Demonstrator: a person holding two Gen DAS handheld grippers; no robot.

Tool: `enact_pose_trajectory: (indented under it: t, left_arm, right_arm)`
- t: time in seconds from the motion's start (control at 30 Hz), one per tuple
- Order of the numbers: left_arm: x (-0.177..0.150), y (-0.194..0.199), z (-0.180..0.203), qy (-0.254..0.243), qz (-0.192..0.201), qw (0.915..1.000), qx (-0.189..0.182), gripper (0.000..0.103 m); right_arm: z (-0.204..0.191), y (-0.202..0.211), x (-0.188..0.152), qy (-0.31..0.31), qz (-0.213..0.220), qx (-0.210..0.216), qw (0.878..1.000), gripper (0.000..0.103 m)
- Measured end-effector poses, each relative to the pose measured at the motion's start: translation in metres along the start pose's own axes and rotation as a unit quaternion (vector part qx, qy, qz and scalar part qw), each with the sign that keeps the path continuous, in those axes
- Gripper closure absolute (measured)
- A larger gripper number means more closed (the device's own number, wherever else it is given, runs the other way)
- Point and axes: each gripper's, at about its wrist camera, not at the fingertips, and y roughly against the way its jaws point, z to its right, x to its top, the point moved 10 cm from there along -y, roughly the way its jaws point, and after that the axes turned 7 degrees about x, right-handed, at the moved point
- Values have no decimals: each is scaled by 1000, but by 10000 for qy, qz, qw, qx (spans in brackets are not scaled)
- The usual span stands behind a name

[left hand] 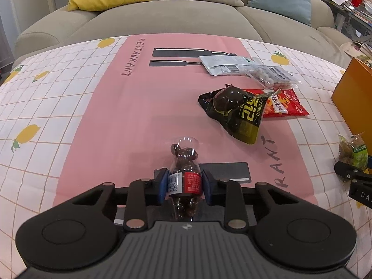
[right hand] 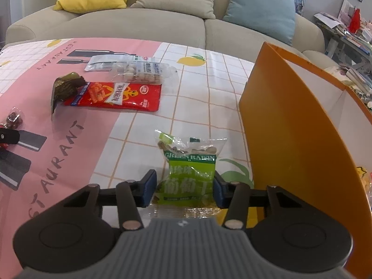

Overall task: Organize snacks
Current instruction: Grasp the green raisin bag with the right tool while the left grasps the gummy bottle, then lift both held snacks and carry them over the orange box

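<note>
My left gripper (left hand: 184, 183) is shut on a small clear bottle of dark chocolate balls (left hand: 184, 160) with a red label, held over the pink table runner. My right gripper (right hand: 184, 186) is shut on a green raisin packet (right hand: 189, 172), just left of the open orange box (right hand: 290, 121). On the table lie a black and yellow packet (left hand: 234, 114), a red snack bag (right hand: 116, 96), a clear bag of pale round nuts (right hand: 139, 72) and a white packet (right hand: 109, 61). The right gripper and raisin packet also show in the left wrist view (left hand: 353, 153).
A checked lemon-print tablecloth (left hand: 46, 107) covers the table. A beige sofa (right hand: 139, 25) with yellow, beige and blue cushions stands behind it. A cluttered desk (right hand: 348, 32) is at the far right. Yellow items lie inside the orange box (right hand: 362, 174).
</note>
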Motion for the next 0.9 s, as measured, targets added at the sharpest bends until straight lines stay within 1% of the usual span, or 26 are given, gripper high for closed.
enact_pose_trajectory:
  t: [0.07,0.2,0.23,0.27,0.37,0.53,0.67,0.9]
  left_arm:
    - [-1,1,2,-11,-12,10000,-50,69]
    - [-5,5,8,-8,-60,9998,-197,69]
    - [-6,7,10,3,-69,9997,-226,69]
    - [-7,9,12,18,-80,9996,-275,69]
    - [-11,14,19,86,-164,9988,-463,69]
    - [-16,26,29,157,-339,9973,-634,69]
    - [-17,37,34,185,-495,9959,-736,69]
    - [-15,63,47,-69,-431,9961,-767,69]
  right_arm:
    - [-2,1,0,8,-49,3,10000,55]
    - [-2,4,-2,-174,-155,91,9997,56]
    - [-3,5,-2,-223,-182,140,9995,61]
    - [-3,7,-3,-264,-208,171,9993,62]
    - [-6,12,-5,-306,-269,290,9987,64]
    - [-13,25,-5,-266,-247,366,9987,64]
    - [-17,37,-7,-403,-279,541,9973,64]
    - [-19,59,-8,-487,-319,696,9959,64]
